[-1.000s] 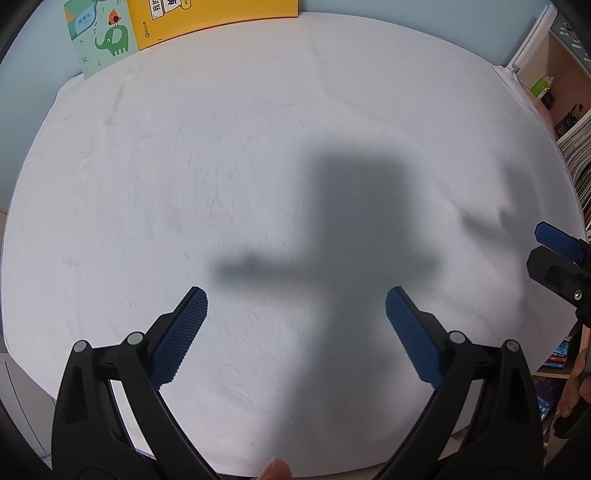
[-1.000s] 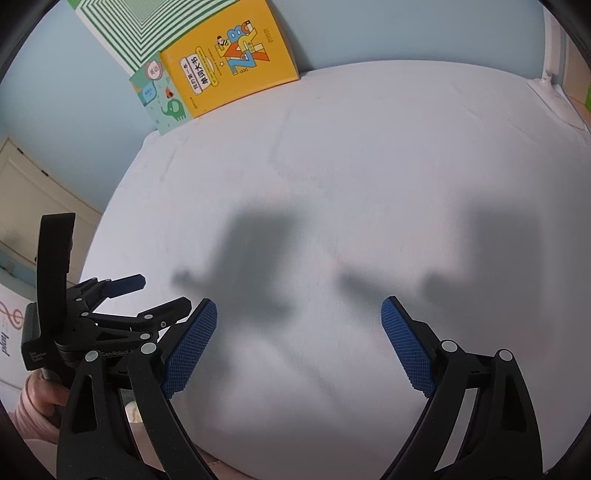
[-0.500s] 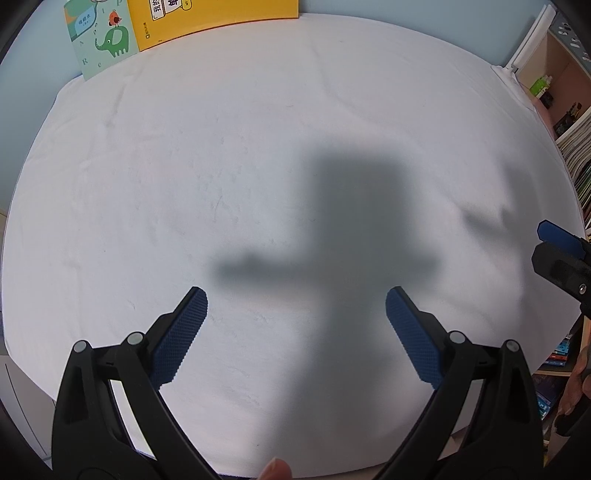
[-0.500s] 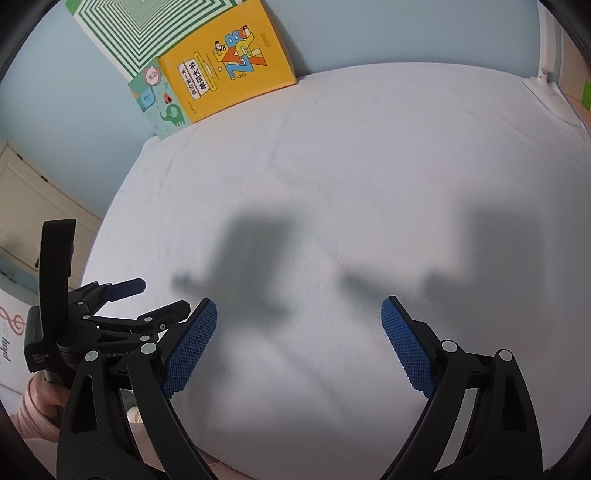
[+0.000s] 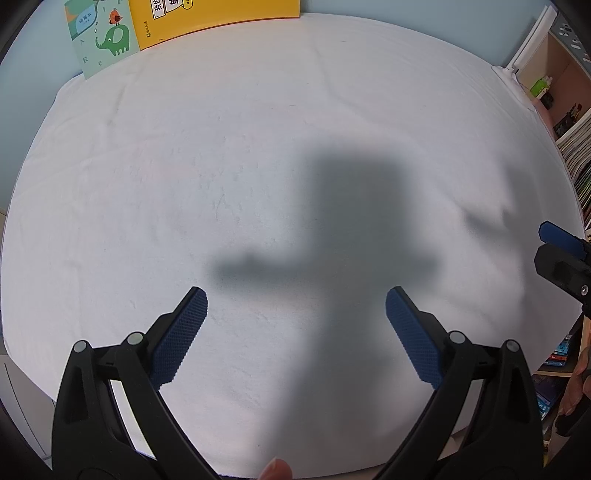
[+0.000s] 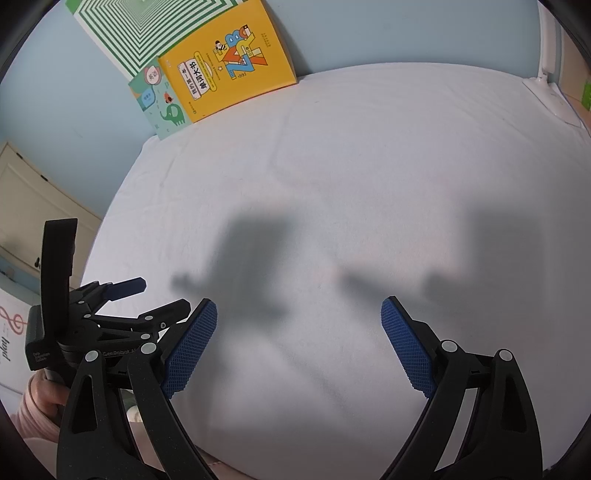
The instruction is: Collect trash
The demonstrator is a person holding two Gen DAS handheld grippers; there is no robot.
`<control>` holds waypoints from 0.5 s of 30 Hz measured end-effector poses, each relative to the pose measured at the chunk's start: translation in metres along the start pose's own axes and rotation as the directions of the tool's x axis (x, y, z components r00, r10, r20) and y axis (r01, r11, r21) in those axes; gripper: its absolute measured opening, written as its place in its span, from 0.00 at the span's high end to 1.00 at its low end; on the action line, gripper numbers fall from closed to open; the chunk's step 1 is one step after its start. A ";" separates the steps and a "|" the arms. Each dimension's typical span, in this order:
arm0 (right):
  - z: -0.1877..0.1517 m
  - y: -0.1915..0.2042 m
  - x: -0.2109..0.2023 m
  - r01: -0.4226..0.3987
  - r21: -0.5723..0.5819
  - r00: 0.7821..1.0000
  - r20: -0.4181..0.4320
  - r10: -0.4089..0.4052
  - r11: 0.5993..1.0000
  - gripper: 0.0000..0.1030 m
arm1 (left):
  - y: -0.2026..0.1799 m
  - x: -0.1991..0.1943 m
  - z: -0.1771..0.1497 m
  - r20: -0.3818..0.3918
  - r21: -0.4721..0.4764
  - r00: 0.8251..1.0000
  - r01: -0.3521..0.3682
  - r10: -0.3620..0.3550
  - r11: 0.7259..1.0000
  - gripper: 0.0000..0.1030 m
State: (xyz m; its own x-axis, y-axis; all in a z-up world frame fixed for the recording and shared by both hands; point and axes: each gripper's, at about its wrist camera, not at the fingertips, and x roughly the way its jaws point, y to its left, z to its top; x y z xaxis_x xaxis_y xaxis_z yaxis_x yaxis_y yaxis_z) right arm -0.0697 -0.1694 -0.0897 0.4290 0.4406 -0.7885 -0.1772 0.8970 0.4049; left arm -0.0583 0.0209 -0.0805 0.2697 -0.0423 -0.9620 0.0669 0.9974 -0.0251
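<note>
White cloth (image 5: 258, 147) under wide-open, unladen left gripper (image 5: 295, 317) and right gripper (image 6: 299, 328); books (image 6: 225, 77) beyond.

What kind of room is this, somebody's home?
Probably a child's room or study at home: children's books lean on a pale blue wall behind a white-covered table, with bookshelves alongside.

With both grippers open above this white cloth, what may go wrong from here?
1. No trash shows on the white cloth, so a grab may catch only cloth.
2. The left gripper and right gripper hang close together; they might collide.
3. The books leaning on the wall could be knocked.
</note>
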 end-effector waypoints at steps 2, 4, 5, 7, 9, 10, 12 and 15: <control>0.000 0.000 0.000 -0.002 0.000 1.000 0.000 0.002 1.000 0.13 | 0.001 0.001 0.001 0.000 0.000 1.000 0.000 0.000 1.000 0.08; 0.000 -0.001 0.000 0.001 -0.001 1.000 0.000 -0.001 1.000 0.13 | 0.001 0.001 0.001 0.002 0.001 1.000 0.000 0.000 1.000 0.08; 0.000 -0.001 0.000 0.000 0.000 1.000 -0.001 0.000 1.000 0.13 | 0.001 0.001 0.001 0.002 0.000 1.000 -0.001 0.001 1.000 0.08; 0.000 -0.002 0.000 -0.001 0.002 1.000 0.000 0.001 1.000 0.13 | 0.002 0.001 0.002 0.002 0.000 1.000 -0.001 0.001 1.000 0.08; 0.000 -0.002 0.000 -0.003 0.002 1.000 -0.001 0.003 1.000 0.13 | 0.003 0.001 0.002 0.001 -0.001 1.000 -0.001 0.001 1.000 0.08; 0.000 -0.002 0.000 -0.002 0.002 1.000 -0.001 0.002 1.000 0.13 | 0.003 0.001 0.002 0.000 -0.001 1.000 -0.002 0.002 1.000 0.08; 0.000 -0.001 0.000 -0.004 0.001 1.000 -0.001 0.004 1.000 0.13 | 0.003 0.001 0.002 0.000 -0.003 1.000 -0.003 0.003 1.000 0.08; 0.001 -0.002 0.001 -0.004 0.002 1.000 -0.003 0.004 1.000 0.13 | 0.003 0.002 0.002 0.000 -0.002 1.000 -0.005 0.005 1.000 0.08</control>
State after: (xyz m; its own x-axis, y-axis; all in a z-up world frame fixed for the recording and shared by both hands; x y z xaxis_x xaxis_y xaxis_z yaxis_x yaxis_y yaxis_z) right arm -0.0680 -0.1707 -0.0910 0.4259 0.4440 -0.7883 -0.1773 0.8954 0.4085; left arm -0.0555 0.0236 -0.0815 0.2700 -0.0375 -0.9621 0.0638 0.9977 -0.0210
